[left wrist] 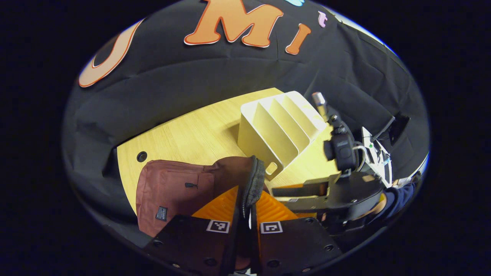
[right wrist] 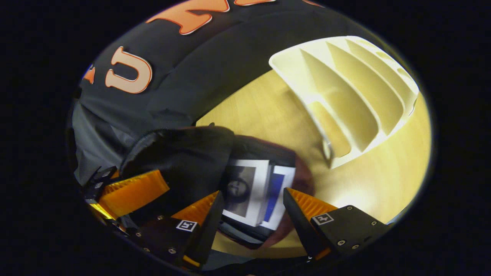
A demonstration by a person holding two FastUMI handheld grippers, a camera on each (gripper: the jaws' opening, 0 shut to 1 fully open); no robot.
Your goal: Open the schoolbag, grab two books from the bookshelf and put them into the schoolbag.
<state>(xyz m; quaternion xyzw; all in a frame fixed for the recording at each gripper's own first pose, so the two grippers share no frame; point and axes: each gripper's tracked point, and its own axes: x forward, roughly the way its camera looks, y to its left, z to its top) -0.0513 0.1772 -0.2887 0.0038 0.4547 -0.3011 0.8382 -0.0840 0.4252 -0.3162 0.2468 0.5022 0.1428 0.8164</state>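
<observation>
- The wooden table (left wrist: 184, 134) carries everything: the brown schoolbag (left wrist: 172, 191) lies toward your left side, and the cream bookshelf (left wrist: 276, 126) stands just beside it, with its slots empty as far as both views show.
- The schoolbag is open. In the right gripper view, its dark mouth (right wrist: 184, 153) gapes directly ahead of the right gripper (right wrist: 251, 214), and two books (right wrist: 257, 191) sit inside the opening, one with a grey cover and one with a blue cover.
- Your left gripper (left wrist: 245, 214) is closed tightly on the zippered edge (left wrist: 253, 180) of the bag and lifts it, so the mouth stays wide.
- Your right gripper has its jaws spread wide and holds nothing. The books lie between its fingers but farther in, and I see no contact with either pad.
- The relation that matters: the books' long axis runs roughly along the right gripper's forward direction, into the bag. I judge that both books are in, so the right gripper should pull straight back, away from the held edge.
</observation>
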